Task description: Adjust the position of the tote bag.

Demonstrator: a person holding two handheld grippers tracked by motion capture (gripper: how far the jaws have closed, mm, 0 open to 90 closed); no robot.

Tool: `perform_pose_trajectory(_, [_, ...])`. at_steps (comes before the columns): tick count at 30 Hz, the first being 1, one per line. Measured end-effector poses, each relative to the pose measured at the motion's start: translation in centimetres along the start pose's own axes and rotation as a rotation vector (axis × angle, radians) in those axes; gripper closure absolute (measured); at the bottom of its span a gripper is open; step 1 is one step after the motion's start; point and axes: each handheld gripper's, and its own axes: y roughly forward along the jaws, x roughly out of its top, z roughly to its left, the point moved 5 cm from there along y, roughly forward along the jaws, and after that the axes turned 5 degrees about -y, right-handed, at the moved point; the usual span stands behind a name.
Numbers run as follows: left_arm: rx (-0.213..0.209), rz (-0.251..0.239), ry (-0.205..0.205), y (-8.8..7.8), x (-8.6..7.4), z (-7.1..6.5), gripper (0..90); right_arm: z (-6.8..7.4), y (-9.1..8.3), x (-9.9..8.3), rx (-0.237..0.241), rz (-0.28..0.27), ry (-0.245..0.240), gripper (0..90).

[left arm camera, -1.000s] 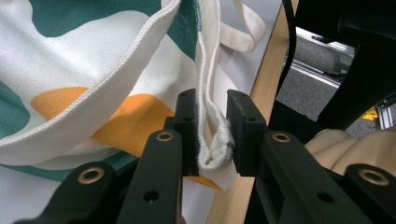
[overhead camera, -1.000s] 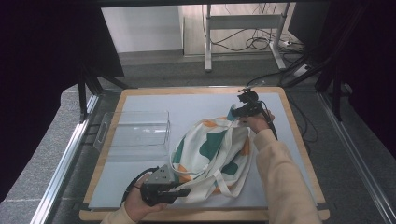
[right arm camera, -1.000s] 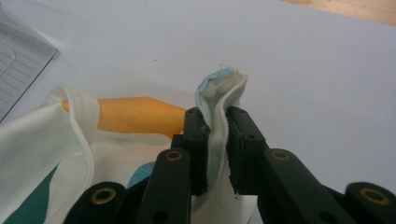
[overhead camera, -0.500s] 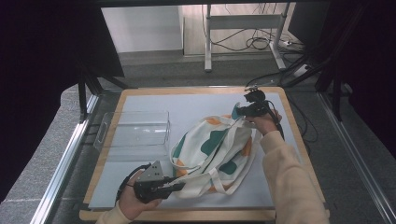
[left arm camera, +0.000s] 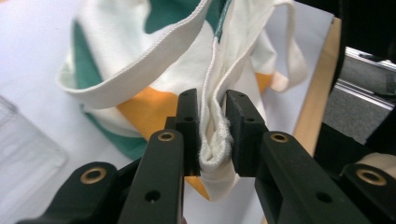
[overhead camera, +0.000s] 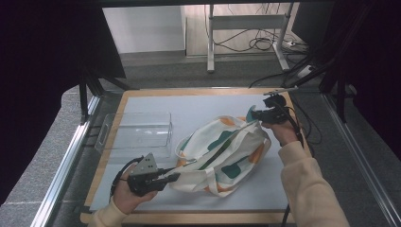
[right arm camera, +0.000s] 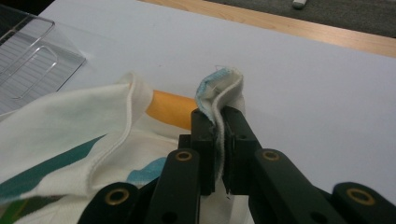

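Tote bag (overhead camera: 222,151): cream cloth printed with green, orange and light blue patches; it lies crumpled in the middle of the bench, stretched between the two grippers, its mouth gaping toward the clear box.
Left gripper (overhead camera: 171,178): held low at the near left of the bench in the person's left hand (overhead camera: 126,193), pointing right, toward the bag.
Left fingers (left arm camera: 189,126): clenched on a bunched fold of the bag's hemmed edge; in the left gripper view the cream cloth is squeezed between the two black pads and pokes out below them.
Right gripper (overhead camera: 253,115): at the far right of the bag, raised a little off the bench, held by the person's right hand (overhead camera: 280,132) in a cream sleeve.
Right fingers (right arm camera: 204,135): have just been closing and are now pinched tight on a folded corner of the bag, cream outside and light blue inside, which sticks up above the pads.
Bag strap (overhead camera: 215,191): a cream loop trailing out flat at the bag's near side.
Clear plastic box (overhead camera: 137,133): sits to the left of the bag, just beside its open mouth.
Bench (overhead camera: 198,106): a wooden-edged top under a pale sheet.
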Motion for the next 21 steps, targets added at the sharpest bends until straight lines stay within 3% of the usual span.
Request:
perform_pose_trajectory(10, [0.08,-0.021,-0.009,0.0,2.2,3.1,76.9,-0.6,-2.9,-2.0,0.017,-0.056,0.027,82.9])
perform_pose_trajectory(21, [0.069,0.005,-0.042,0.9,3.4,4.7,76.9,-0.1,-5.7,-5.0,0.025,-0.097,0.035,82.5])
